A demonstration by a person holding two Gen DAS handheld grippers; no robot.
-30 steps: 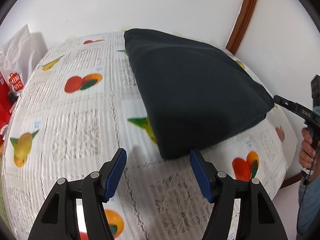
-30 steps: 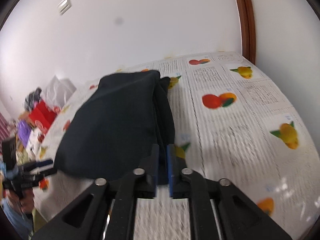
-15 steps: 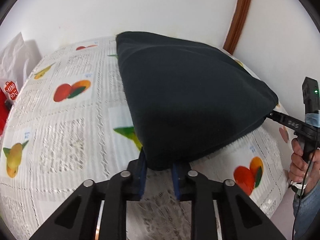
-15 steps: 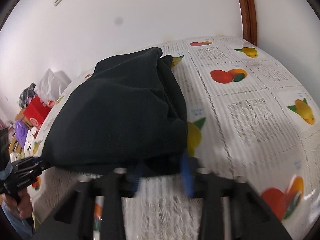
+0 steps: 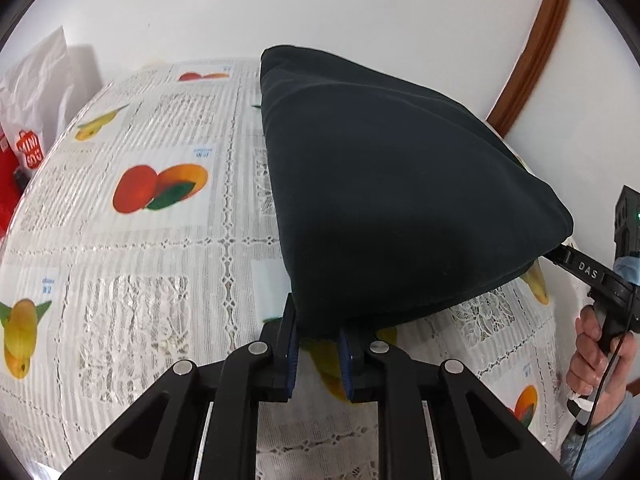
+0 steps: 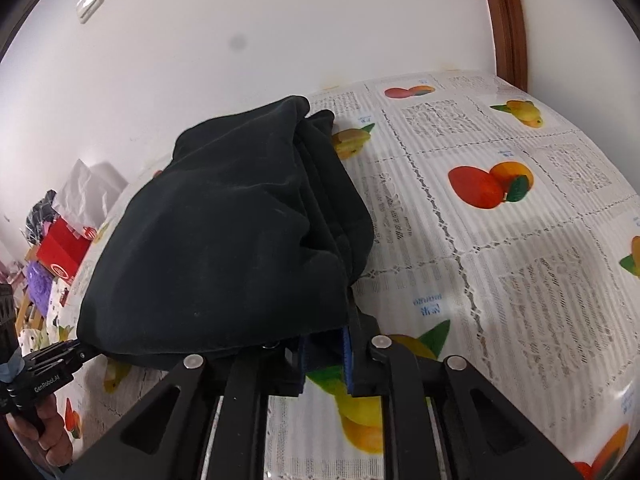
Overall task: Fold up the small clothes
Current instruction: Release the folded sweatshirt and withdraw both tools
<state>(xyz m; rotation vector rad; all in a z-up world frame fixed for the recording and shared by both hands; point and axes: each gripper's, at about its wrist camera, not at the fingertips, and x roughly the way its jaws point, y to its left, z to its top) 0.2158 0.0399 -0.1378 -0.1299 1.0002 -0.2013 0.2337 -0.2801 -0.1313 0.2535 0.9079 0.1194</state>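
A dark folded garment (image 5: 384,200) lies on the fruit-print tablecloth (image 5: 160,240), its near edge lifted. My left gripper (image 5: 318,344) is shut on its near left corner. My right gripper (image 6: 324,354) is shut on the other near corner of the garment (image 6: 224,240), cloth draped over its left finger. The right gripper also shows in the left wrist view (image 5: 584,272), at the garment's right corner. The left gripper shows in the right wrist view (image 6: 44,364), at the garment's left corner.
The table stands against a white wall with a brown door frame (image 5: 532,48) at the right. A white bag (image 5: 36,92) and red packaging (image 6: 64,248) sit past the table's left end. The tablecloth (image 6: 500,240) stretches bare to the right of the garment.
My left gripper moved forward and closed on the garment's near corner. Both grippers have raised the near edge, so the cloth now bulges up from the table.
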